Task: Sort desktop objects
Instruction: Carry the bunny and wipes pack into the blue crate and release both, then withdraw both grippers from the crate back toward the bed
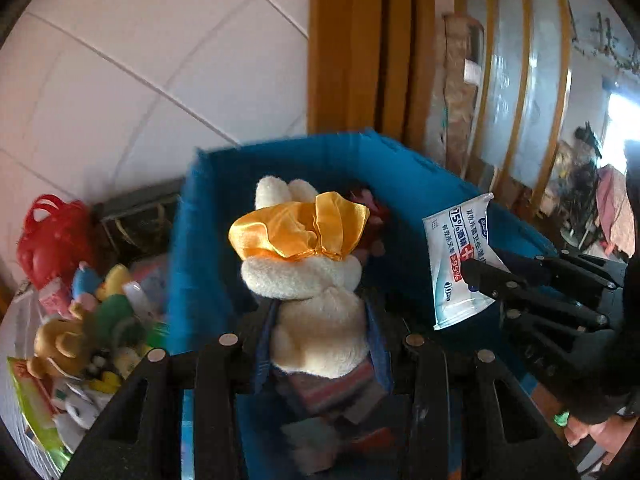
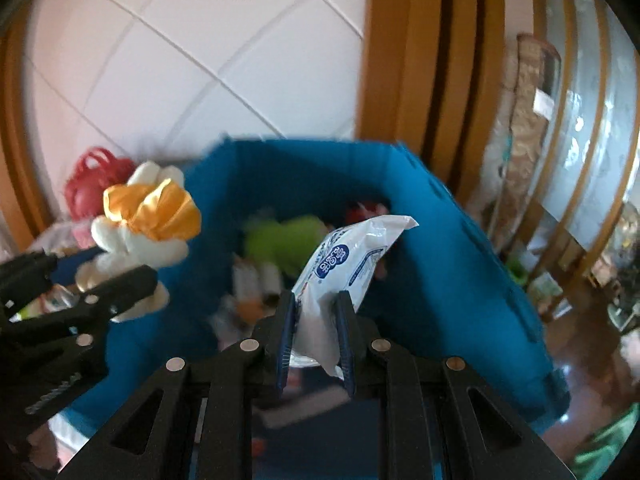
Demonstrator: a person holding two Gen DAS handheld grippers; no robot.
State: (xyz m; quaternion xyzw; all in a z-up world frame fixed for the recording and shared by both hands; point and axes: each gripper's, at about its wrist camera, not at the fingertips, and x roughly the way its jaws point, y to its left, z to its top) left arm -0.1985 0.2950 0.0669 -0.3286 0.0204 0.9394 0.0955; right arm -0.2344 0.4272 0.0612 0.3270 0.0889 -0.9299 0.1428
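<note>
Blue bin (image 1: 396, 184): one; left gripper (image 1: 320, 344) jaws grasping one plush rabbit (image 1: 316, 300); right gripper (image 2: 316, 336) jaws grasping one wipes packet (image 2: 348, 264).

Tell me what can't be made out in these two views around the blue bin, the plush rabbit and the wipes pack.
- Plush rabbit: its lower body, in the left wrist view, is covered by the left gripper.
- Wipes pack: its bottom edge, in the right wrist view, sits between the right gripper fingers.
- Blue bin: contents are motion-blurred in the right wrist view; only green and red shapes show.
- Toy pile: cut by the fisheye edge in the left wrist view.
</note>
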